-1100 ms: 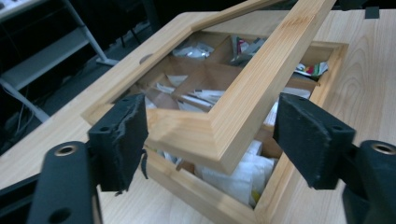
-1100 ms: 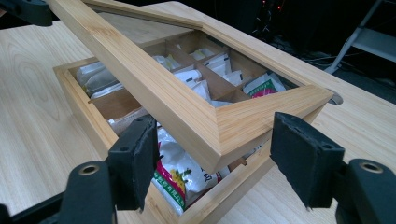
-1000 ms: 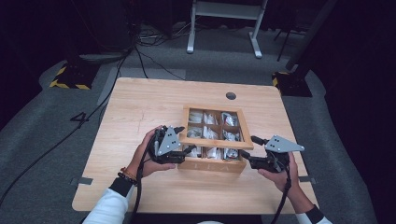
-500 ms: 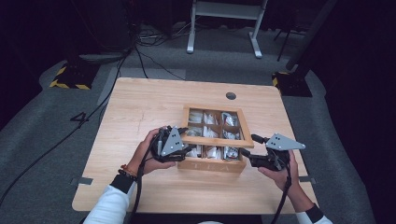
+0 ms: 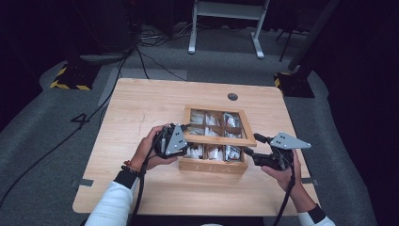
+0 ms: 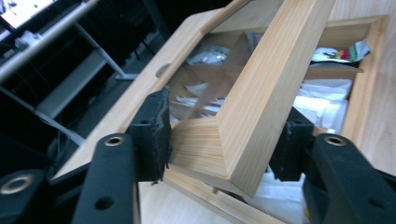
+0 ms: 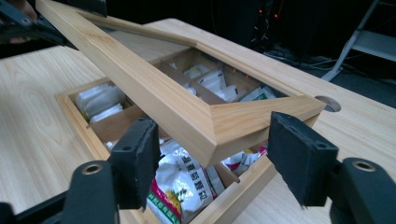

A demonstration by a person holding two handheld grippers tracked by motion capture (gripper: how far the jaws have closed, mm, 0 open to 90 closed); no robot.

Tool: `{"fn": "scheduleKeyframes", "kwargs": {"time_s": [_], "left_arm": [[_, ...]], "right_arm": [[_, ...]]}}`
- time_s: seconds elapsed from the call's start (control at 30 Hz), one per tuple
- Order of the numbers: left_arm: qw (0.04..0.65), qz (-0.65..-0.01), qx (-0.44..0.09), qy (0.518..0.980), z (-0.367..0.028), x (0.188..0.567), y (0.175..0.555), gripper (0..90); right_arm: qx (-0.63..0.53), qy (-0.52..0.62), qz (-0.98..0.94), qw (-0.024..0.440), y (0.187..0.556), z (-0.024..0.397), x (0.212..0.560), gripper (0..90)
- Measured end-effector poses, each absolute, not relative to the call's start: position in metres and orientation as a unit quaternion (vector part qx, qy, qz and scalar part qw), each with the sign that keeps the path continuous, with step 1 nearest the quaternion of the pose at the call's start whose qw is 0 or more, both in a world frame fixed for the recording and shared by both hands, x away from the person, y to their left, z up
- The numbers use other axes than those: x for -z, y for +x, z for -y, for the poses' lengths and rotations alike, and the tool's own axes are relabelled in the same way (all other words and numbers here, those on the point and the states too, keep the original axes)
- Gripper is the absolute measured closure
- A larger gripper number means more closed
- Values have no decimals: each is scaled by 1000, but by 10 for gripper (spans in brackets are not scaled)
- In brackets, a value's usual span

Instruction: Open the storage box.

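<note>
— What's happening at the counter (image 5: 141, 113)?

— A person works the framed lid (image 5: 221, 140) of a wooden tea box (image 5: 214, 165), which sits a little toward the right edge of the counter, between its middle and the near edge. The lid is partly raised, tilted, its front rail clear of the box while the far side looks to rest near the back wall.

— Who has hold of it?

— The left gripper (image 6: 219, 154) is clamped on the lid's front left corner, a pad pressed to each side of the wood. The right gripper (image 7: 210, 163) stands with its pads apart, one either side of the front right corner, not touching it.

— So how far along is it?

— About midway, by my reading. Whether the lid is going up or down I cannot tell. The sachets (image 7: 180, 179) lie untouched in their compartments.

— What is left?

— Either swinging the lid fully back or setting it flat on the rim. The right gripper probably needs to grip its corner first, to steady the frame.
</note>
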State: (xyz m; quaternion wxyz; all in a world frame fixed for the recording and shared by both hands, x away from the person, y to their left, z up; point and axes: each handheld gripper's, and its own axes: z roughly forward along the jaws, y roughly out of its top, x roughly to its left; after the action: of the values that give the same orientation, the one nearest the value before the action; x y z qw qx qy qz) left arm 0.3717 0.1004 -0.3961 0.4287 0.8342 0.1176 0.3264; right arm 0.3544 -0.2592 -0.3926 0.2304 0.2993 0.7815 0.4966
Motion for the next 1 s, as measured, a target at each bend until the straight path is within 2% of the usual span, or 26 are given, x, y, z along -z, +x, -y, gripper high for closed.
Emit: {"fn": "scheduleKeyframes", "kwargs": {"time_s": [0.5, 0.63, 0.83, 1.0], "left_arm": [[463, -129, -311, 820, -104, 373, 393, 553], [466, -136, -305, 819, -104, 363, 401, 557], [477, -152, -309, 809, -103, 352, 413, 560], [482, -160, -303, 806, -103, 345, 422, 561]], "right_arm": [[-514, 311, -771, 212, 354, 283, 393, 360], [-504, 308, -776, 221, 353, 288, 395, 353], [-456, 317, -798, 234, 359, 305, 415, 345], [-422, 330, -813, 228, 366, 317, 432, 334]]}}
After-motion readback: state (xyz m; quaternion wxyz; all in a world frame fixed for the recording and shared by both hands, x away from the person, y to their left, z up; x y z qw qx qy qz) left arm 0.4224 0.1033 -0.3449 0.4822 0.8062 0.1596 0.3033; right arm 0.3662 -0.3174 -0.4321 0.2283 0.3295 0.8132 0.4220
